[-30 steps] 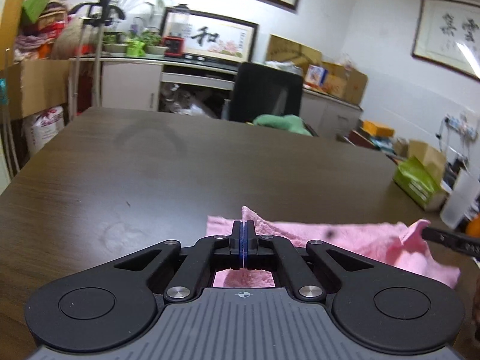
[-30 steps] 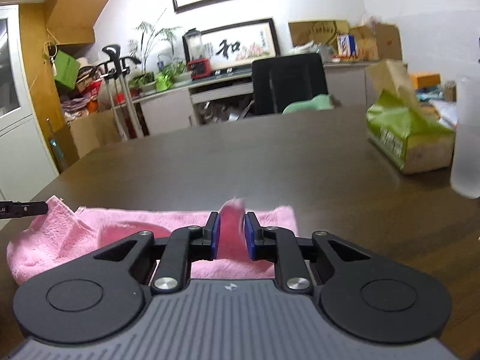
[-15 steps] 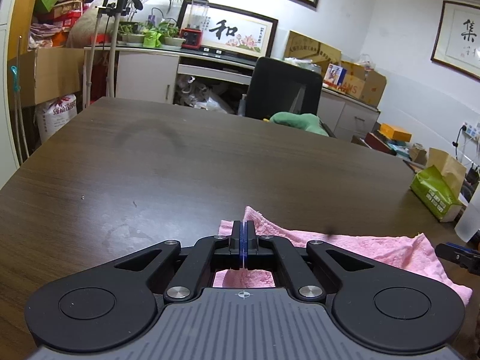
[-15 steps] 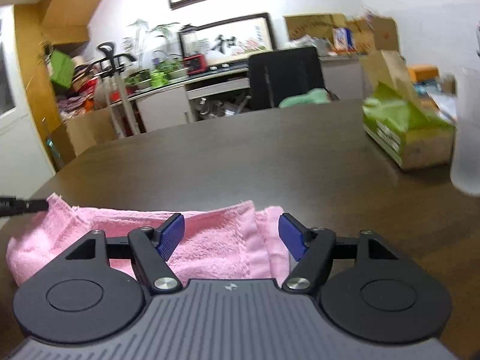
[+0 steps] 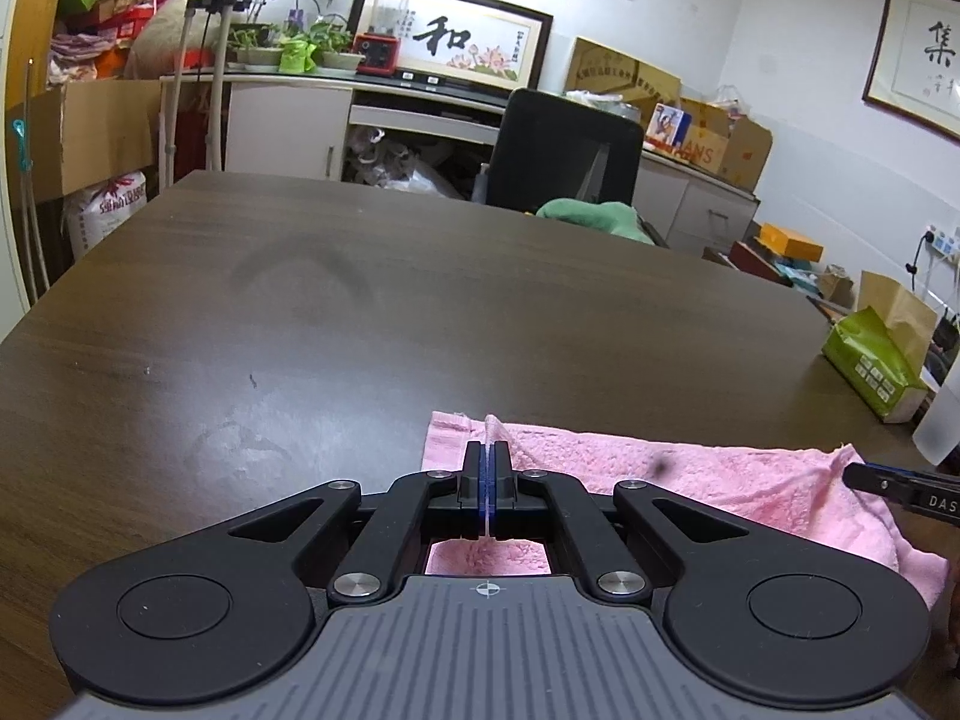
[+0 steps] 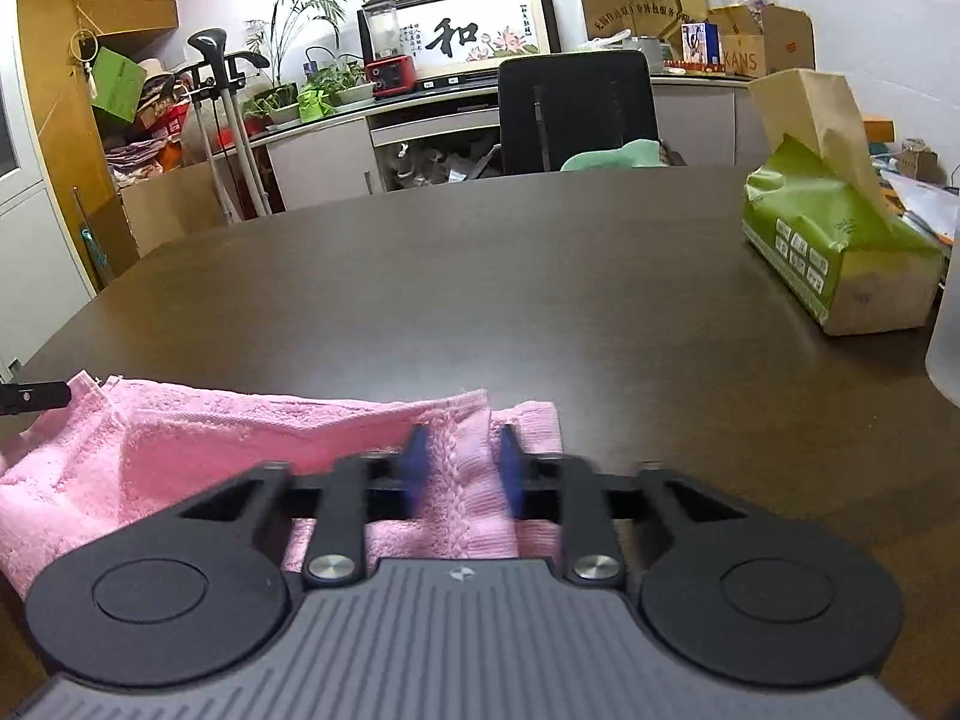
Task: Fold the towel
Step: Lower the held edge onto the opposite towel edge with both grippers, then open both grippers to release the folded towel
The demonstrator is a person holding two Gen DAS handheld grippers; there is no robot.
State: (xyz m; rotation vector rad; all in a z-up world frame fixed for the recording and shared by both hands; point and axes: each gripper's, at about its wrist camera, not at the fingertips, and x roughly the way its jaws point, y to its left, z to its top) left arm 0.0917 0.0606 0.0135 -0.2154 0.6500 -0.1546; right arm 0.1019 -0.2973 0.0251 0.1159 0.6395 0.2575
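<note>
A pink towel [image 5: 690,474] lies stretched across the near part of the dark wooden table [image 5: 360,300]. My left gripper [image 5: 487,468] is shut on the towel's left corner, and a thin edge of cloth sticks up between its pads. In the right wrist view the towel [image 6: 240,438] runs left from my right gripper [image 6: 461,462]. Its blurred jaws are closing on a raised fold at the right end, and the cloth fills the gap between the blue pads. Each gripper's tip shows at the edge of the other view, the right one [image 5: 900,489] and the left one [image 6: 33,396].
A green tissue pack [image 6: 828,258] and a frosted cup [image 6: 945,330] stand at the table's right side. A black chair [image 5: 564,144] with green cloth on it sits behind the far edge. Cabinets and boxes line the walls.
My right jaws let go of the towel's fold, swung wide, and have come back in around a fold at the right end. The left gripper kept its grip. The towel lies flatter.
</note>
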